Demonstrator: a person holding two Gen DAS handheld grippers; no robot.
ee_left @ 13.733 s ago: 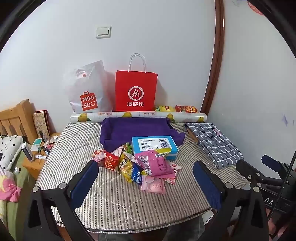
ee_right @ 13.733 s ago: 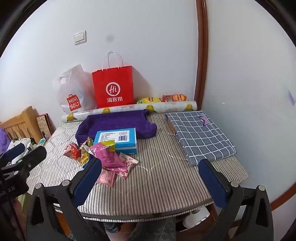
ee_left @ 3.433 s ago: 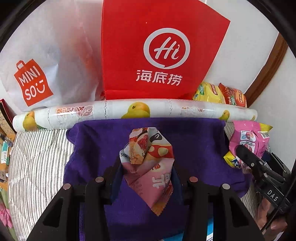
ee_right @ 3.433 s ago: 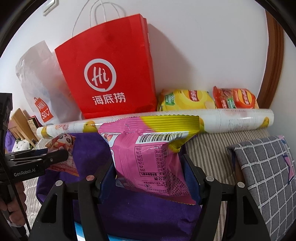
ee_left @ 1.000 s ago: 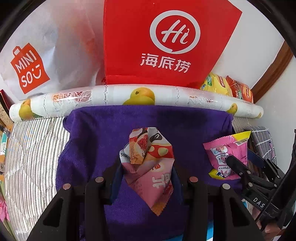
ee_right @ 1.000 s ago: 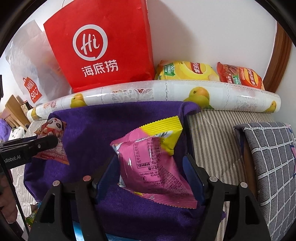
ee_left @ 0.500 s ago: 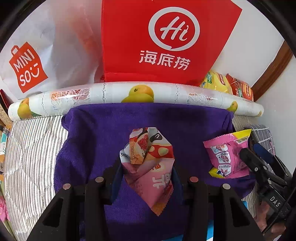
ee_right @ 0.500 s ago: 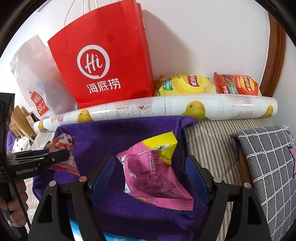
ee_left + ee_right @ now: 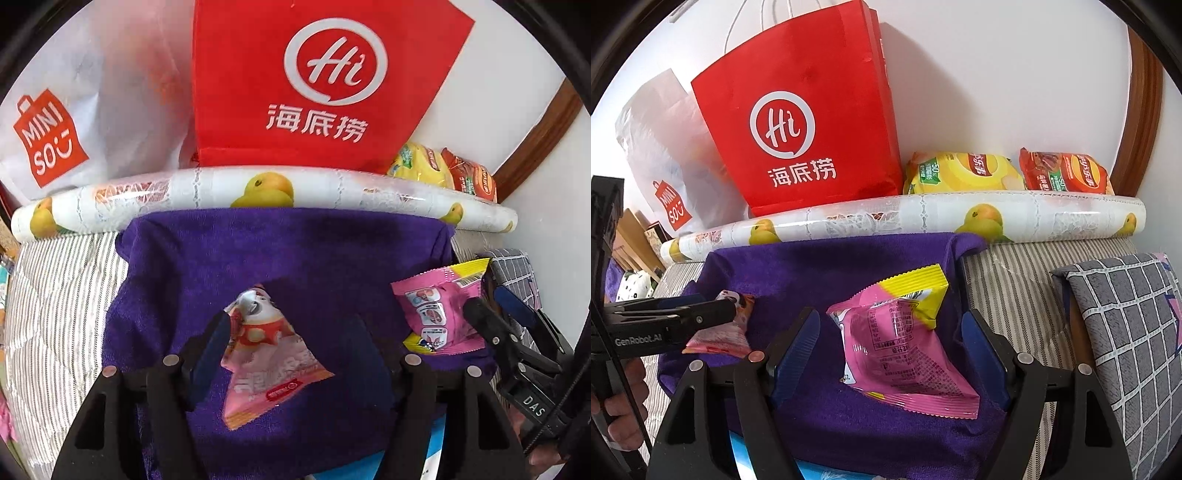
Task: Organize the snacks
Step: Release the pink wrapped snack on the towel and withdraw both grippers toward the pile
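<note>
A purple towel (image 9: 295, 258) lies on the striped table and also shows in the right wrist view (image 9: 820, 273). My left gripper (image 9: 288, 347) is open; a pink snack packet with a cartoon face (image 9: 266, 354) lies on the towel between its fingers, touching the left finger. My right gripper (image 9: 892, 350) is open around a pink and yellow snack bag (image 9: 897, 339) resting on the towel. That bag also shows at the right in the left wrist view (image 9: 436, 310). The left packet shows at the left in the right wrist view (image 9: 727, 332).
A red Hi paper bag (image 9: 317, 85) and a white Miniso bag (image 9: 66, 110) stand against the wall behind a fruit-print roll (image 9: 258, 192). Yellow (image 9: 960, 171) and red (image 9: 1063, 171) chip bags lie behind the roll. A grey checked cloth (image 9: 1126, 332) lies at the right. A blue box edge (image 9: 827, 472) is below the towel.
My left gripper has opened and its pink packet has dropped flat onto the towel. My right gripper has opened a little wider around the pink and yellow bag lying on the towel.
</note>
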